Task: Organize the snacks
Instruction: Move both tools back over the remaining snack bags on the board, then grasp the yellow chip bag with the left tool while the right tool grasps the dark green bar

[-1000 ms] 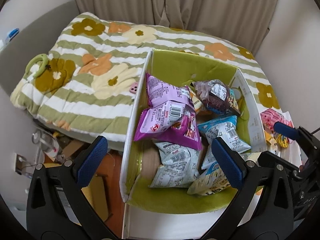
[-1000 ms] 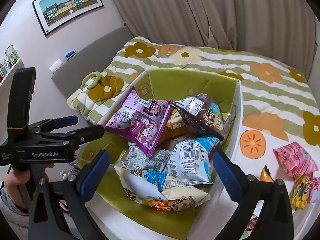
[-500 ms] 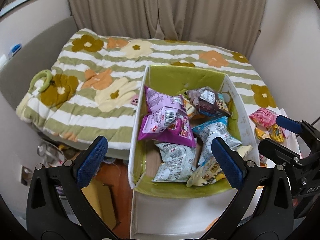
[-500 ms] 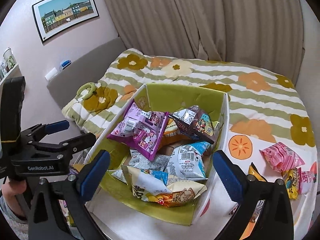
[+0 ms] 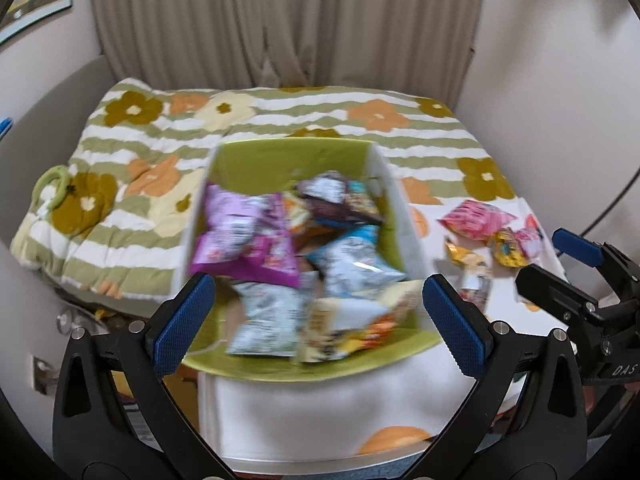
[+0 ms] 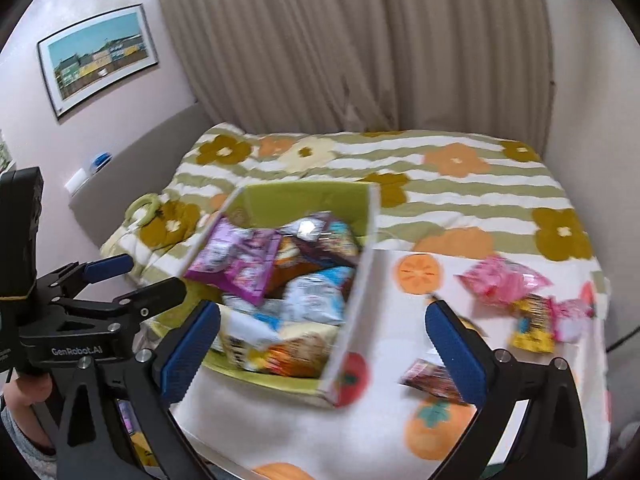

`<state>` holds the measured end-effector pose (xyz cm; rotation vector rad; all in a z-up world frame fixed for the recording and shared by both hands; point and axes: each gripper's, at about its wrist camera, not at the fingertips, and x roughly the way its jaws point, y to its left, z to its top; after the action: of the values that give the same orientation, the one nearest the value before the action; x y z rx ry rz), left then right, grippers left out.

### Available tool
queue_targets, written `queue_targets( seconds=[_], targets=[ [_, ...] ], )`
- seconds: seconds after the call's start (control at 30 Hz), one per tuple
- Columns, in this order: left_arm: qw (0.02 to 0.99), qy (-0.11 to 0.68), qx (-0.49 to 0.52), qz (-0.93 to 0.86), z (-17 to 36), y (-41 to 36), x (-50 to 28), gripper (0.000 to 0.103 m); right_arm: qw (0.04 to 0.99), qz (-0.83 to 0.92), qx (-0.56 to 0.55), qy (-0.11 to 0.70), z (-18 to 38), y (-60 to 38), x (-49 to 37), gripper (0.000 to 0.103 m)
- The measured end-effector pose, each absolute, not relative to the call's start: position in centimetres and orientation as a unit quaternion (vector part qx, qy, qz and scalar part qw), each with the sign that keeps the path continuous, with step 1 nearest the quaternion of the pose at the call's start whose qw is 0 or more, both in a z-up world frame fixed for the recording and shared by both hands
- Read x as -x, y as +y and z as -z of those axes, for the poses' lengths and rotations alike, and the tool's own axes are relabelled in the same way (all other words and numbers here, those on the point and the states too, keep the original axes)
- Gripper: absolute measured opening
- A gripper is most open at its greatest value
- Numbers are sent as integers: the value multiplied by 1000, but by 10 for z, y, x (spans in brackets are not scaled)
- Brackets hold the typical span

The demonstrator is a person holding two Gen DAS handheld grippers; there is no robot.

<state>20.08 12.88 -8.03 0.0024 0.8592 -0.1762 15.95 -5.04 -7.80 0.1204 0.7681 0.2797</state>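
A green-lined cardboard box (image 5: 280,152) (image 6: 304,196) stands on a white table and holds several snack bags, among them a purple bag (image 5: 244,240) (image 6: 240,260) and a blue-and-white bag (image 5: 352,260) (image 6: 316,296). More snacks lie loose to its right: a pink bag (image 5: 476,218) (image 6: 504,280), a yellow bag (image 5: 508,246) (image 6: 534,320) and a small dark packet (image 6: 430,376). My left gripper (image 5: 318,320) is open and empty, back from the box's near side. My right gripper (image 6: 322,348) is open and empty, over the box's near right corner. Both views are blurred.
The box sits on a white tablecloth (image 6: 360,432) printed with orange fruit. Behind is a bed with a striped flowered quilt (image 5: 168,128) (image 6: 460,172), a green ring toy (image 5: 50,184) on its left edge, curtains and a framed picture (image 6: 100,56).
Both grippers have drawn back and up from the box, so it looks smaller and more of the table and loose snacks shows. Both stay open and empty.
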Motion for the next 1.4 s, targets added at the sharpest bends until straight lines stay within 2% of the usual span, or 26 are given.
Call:
queue_targets(
  seconds=[0.37, 0.63, 1.1, 1.4],
  targets=[
    [888, 440, -19, 133, 95, -9, -188, 103, 910, -49, -79, 404, 84, -178, -118, 102],
    [865, 476, -59, 146, 142, -83, -203, 103, 882, 4, -104, 460, 140, -241, -99, 102],
    [840, 516, -101, 132, 239, -121, -258, 103, 842, 32, -94, 530, 235, -243, -74, 102],
    [824, 537, -102, 147, 274, -126, -276, 103, 829, 43, -86, 550, 261, -235, -70, 102]
  ],
)
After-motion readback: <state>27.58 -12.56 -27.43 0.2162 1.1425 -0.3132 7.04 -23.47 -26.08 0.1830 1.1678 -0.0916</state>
